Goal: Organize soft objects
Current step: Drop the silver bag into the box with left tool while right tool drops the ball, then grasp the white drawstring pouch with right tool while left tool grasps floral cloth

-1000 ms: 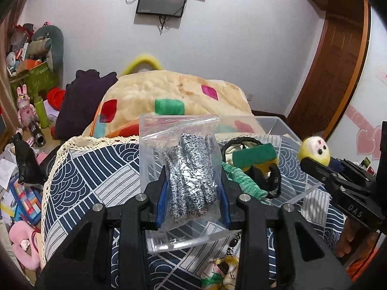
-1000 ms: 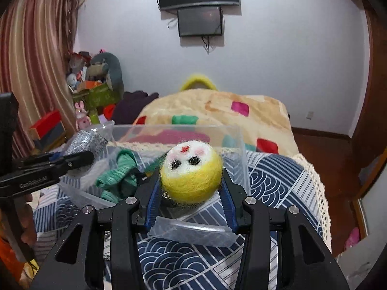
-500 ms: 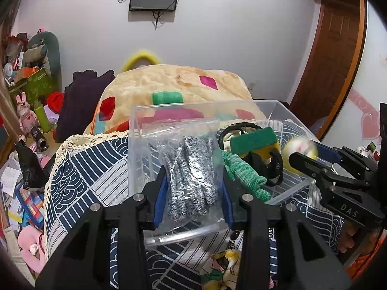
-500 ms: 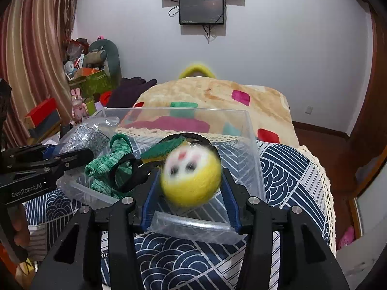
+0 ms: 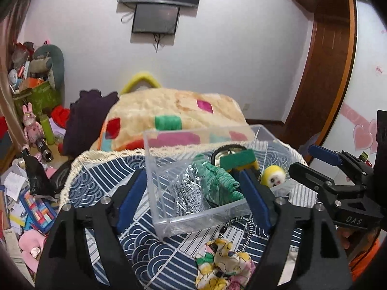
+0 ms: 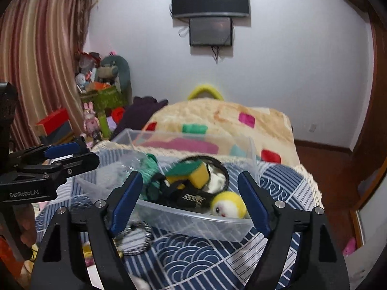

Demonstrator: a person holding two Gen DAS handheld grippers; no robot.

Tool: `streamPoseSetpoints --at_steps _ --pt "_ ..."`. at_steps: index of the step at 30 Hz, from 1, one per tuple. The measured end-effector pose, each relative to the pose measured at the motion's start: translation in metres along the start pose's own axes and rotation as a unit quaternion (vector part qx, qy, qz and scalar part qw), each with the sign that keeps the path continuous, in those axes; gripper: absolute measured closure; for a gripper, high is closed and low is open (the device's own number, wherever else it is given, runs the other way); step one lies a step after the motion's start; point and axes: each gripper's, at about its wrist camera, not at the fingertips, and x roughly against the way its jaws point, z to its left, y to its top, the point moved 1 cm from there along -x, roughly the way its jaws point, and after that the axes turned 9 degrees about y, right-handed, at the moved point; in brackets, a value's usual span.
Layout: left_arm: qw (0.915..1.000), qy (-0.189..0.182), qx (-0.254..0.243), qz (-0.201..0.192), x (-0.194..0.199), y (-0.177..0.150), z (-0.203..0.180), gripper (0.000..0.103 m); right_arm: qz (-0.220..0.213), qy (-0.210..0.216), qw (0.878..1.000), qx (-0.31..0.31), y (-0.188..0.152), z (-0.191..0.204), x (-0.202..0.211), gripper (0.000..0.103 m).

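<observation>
Claws, left (image 5: 193, 197) and right (image 6: 188, 200), gape empty at the clear bin (image 5: 154, 169), where the bagged gloves (image 5: 191, 193) and yellow ball (image 6: 228, 204) lie, apparently stowed for tidying.

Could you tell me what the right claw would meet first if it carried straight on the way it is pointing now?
Probably the near wall of the clear plastic bin, which sits between the open right claw fingers. Just behind it lies the yellow felt ball, though depth is uncertain.

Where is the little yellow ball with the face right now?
The yellow ball lies inside the clear box, in its near right corner in the right wrist view, beside the sponge.
</observation>
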Motion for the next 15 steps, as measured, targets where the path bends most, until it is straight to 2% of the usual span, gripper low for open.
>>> streamPoseSetpoints --at_steps 3,8,15 --pt "0.9998 0.007 -0.003 -0.017 0.018 0.001 0.003 0.015 -0.015 0.004 1.000 0.016 0.002 0.012 0.013 0.020" --pt "0.9992 0.014 -0.020 -0.031 0.040 -0.011 0.002 0.013 -0.028 0.003 0.999 0.041 -0.003 0.027 0.027 0.018" --pt "0.9987 0.023 -0.044 -0.009 0.054 -0.046 0.001 0.013 0.002 0.033 0.999 0.025 -0.036 0.035 0.026 0.018"
